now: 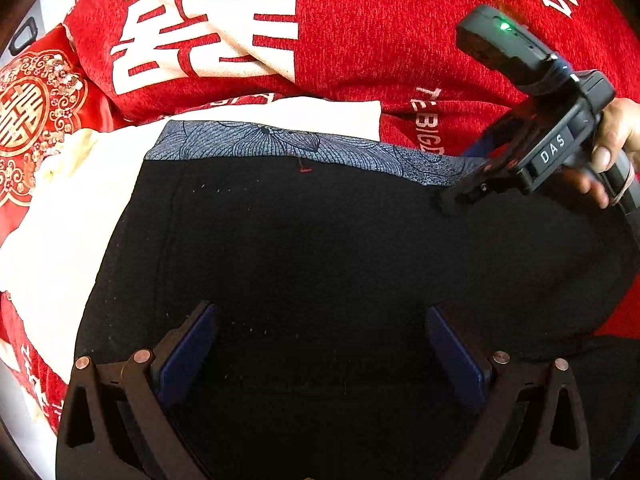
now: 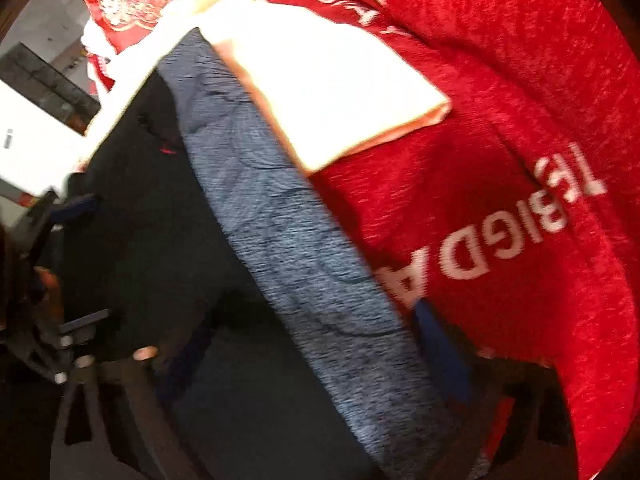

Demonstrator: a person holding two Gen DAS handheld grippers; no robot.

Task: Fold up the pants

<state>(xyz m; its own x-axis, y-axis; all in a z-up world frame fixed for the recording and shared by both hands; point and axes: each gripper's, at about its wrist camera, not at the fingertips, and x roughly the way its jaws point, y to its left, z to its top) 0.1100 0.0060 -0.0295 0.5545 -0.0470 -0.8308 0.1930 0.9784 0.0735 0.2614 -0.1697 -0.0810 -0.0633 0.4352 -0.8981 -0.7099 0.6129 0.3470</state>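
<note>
Black pants (image 1: 304,248) with a blue-grey patterned waistband (image 1: 280,142) lie flat on a red blanket. My left gripper (image 1: 320,352) is open just above the black fabric, blue pads wide apart, holding nothing. My right gripper (image 1: 452,200) shows in the left wrist view at the waistband's right end, tips down on the pants; its own view is blurred and shows its fingers spread either side of the waistband (image 2: 304,240). The pants (image 2: 152,208) fill the lower left there.
A red blanket (image 1: 400,40) with large white characters covers the surface. A cream folded cloth (image 1: 68,208) lies under the pants on the left and behind the waistband. A red embroidered cushion (image 1: 32,120) sits at far left.
</note>
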